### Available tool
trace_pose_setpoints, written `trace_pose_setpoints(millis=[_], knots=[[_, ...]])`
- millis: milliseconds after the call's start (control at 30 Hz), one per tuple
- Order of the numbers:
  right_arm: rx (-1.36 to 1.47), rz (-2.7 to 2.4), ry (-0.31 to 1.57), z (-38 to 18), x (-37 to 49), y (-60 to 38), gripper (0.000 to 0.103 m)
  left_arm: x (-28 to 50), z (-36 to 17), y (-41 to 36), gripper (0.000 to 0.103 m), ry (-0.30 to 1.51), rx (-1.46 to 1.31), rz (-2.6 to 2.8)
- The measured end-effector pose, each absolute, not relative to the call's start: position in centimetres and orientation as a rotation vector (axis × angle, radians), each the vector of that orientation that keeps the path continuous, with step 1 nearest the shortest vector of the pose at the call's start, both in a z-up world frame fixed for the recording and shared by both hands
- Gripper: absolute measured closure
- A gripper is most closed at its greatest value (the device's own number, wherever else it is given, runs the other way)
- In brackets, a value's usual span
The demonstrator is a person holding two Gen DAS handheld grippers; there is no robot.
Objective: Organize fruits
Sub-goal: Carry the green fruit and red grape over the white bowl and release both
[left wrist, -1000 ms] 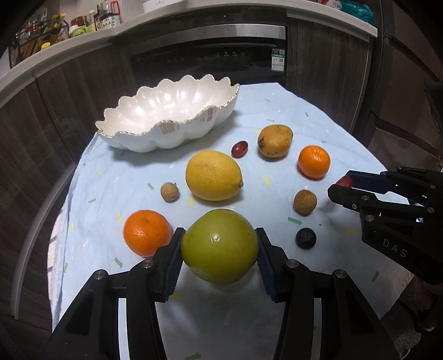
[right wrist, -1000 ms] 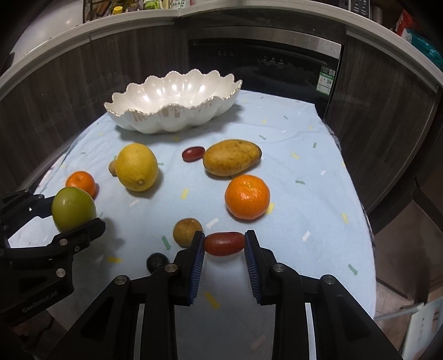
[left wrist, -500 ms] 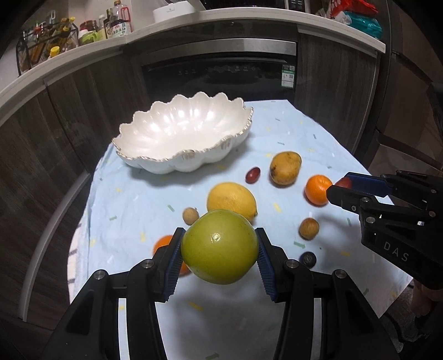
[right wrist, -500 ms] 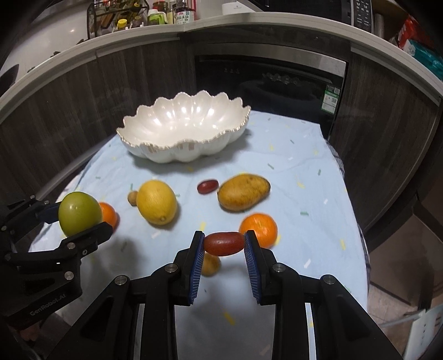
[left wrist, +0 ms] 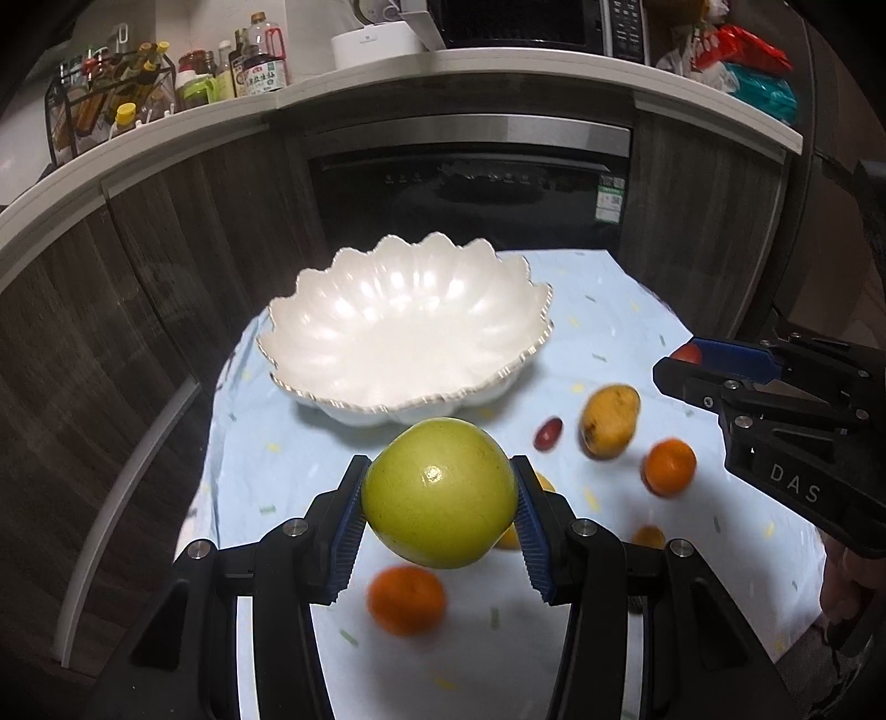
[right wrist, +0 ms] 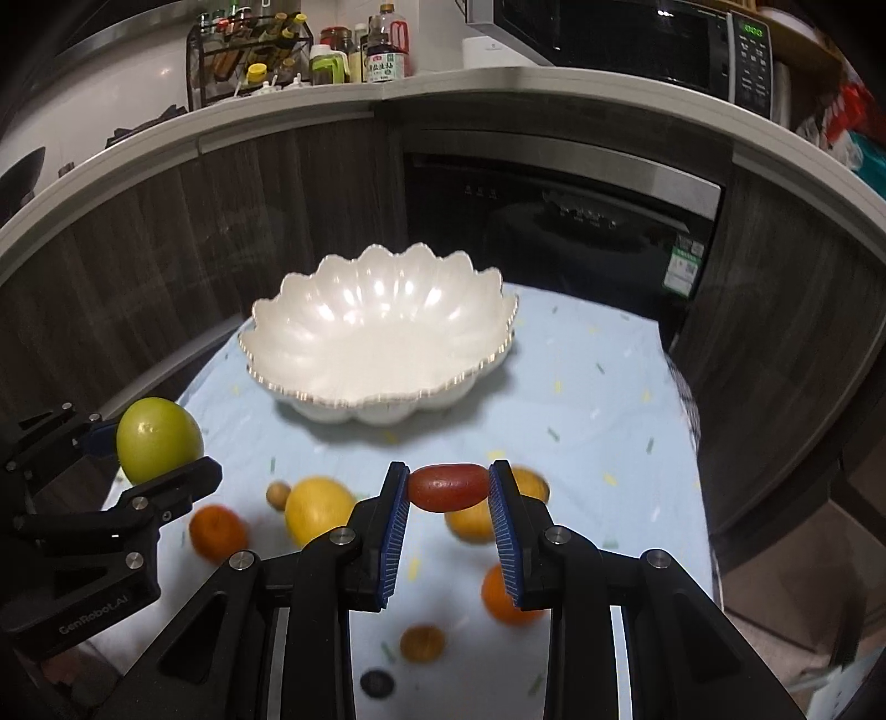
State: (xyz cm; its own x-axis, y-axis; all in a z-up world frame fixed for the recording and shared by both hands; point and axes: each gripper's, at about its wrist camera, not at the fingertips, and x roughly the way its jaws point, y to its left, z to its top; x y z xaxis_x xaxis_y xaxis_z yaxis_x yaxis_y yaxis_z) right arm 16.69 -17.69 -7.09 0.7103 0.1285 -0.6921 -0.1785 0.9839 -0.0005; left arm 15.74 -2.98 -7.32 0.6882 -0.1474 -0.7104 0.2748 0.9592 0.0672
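- The left claw (left wrist: pixel 440 501) is clamped on a large green fruit (left wrist: pixel 440 493), its blue pads pressed to both sides, the fruit held clear above the tabletop (left wrist: pixel 637 310).
- The right claw (right wrist: pixel 448 487) is pinched narrow on a small red oblong fruit (right wrist: pixel 447 487), gripped end to end and likewise off the cloth (from the left wrist view only a sliver of red shows at its tip).
- Nearest on the pale blue cloth (right wrist: pixel 598 387), under the right claw, lie a small dark round fruit (right wrist: pixel 377 683) and a small orange-brown fruit (right wrist: pixel 422 642).
- A little further sit an orange (right wrist: pixel 501 601) on the right and another orange (right wrist: pixel 217 533) on the left, both blurred.
- Between them is a yellow lemon-like fruit (right wrist: pixel 318 509), with a small tan round fruit (right wrist: pixel 278 494) just beside it on the left.
- A yellow-brown mango (left wrist: pixel 609 421) lies beyond the right-hand orange, a second small red fruit (left wrist: pixel 548 433) close at its left (the two look apart, not touching).
- Further back stands the white scalloped bowl (right wrist: pixel 266 321), upright with a thin gilt rim.
- Behind the tabletop are dark wood cabinet fronts and a black oven door (right wrist: pixel 554 221).
- On the counter (right wrist: pixel 443 88) above stand bottles in a wire rack (right wrist: pixel 249 61) and a microwave (right wrist: pixel 637 39).
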Motion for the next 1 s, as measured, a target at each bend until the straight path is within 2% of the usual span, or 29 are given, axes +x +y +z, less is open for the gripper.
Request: trace_pose_setpoints(millis=[433,1000], knots=[[-0.087,0.204,0.752,-6.0,22.6,-16.1,0.072,21.2,-6.4,-0.4,0.054,0.786,0.136,-0.202],[-0.087,0.23,0.825,-7.9,28.0,-15.2,0.072,27.6,-8.5,0.6,0.054,0.838,0.118,-0.218]])
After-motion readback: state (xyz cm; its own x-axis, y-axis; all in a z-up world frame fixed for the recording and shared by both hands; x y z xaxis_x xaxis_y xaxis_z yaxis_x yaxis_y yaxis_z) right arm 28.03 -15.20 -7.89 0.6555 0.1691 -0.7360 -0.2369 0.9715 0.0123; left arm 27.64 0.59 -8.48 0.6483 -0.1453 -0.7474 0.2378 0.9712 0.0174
